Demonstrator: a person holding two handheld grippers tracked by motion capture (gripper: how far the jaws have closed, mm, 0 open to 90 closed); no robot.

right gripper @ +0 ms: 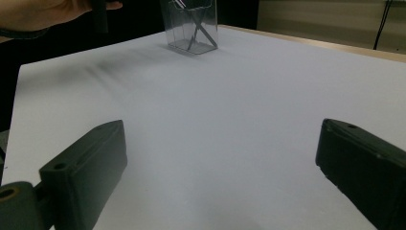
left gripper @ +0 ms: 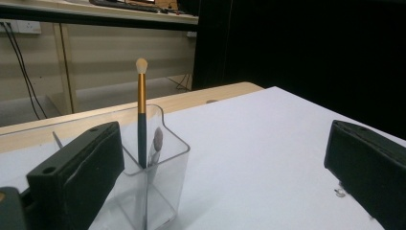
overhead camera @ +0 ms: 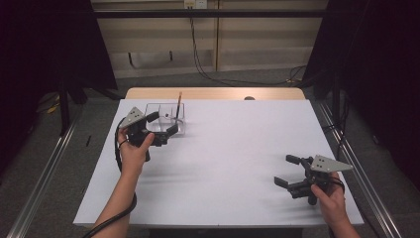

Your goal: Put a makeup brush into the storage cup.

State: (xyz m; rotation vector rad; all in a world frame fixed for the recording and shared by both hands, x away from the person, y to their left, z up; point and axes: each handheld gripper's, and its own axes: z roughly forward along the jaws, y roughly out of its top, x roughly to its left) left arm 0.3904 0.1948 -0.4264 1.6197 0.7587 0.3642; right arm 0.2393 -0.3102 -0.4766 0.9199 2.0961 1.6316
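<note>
Across the middle of the high view lies the white bench [overhead camera: 233,163], with a strip of bare wood along its far edge. That view takes in both hands at once: the left tool [overhead camera: 159,127] at the far left of the bench, the right tool [overhead camera: 288,171] at the near right, well apart from each other.

The clear plastic holder [overhead camera: 166,116] stands at the far left of the bench, and the left tool's jaws are spread wide, released, with one jaw either side of the holder's near end; whether they touch its wall cannot be told. The left gripper view brings the holder [left gripper: 158,182] up close, just beside the left-hand jaw, and shows its curved transparent wall, which is too small to read from above. The right gripper view sees the holder [right gripper: 191,26] far off across bare white bench, with the left hand [right gripper: 43,14] at the top left corner. The right tool's jaws are also spread wide, released, with nothing between them.

Inside the holder a makeup brush [left gripper: 141,115] stands nearly upright, dark handle, gold ferrule, pale tip above the rim. A shorter brush [left gripper: 156,143] leans beside it.
</note>
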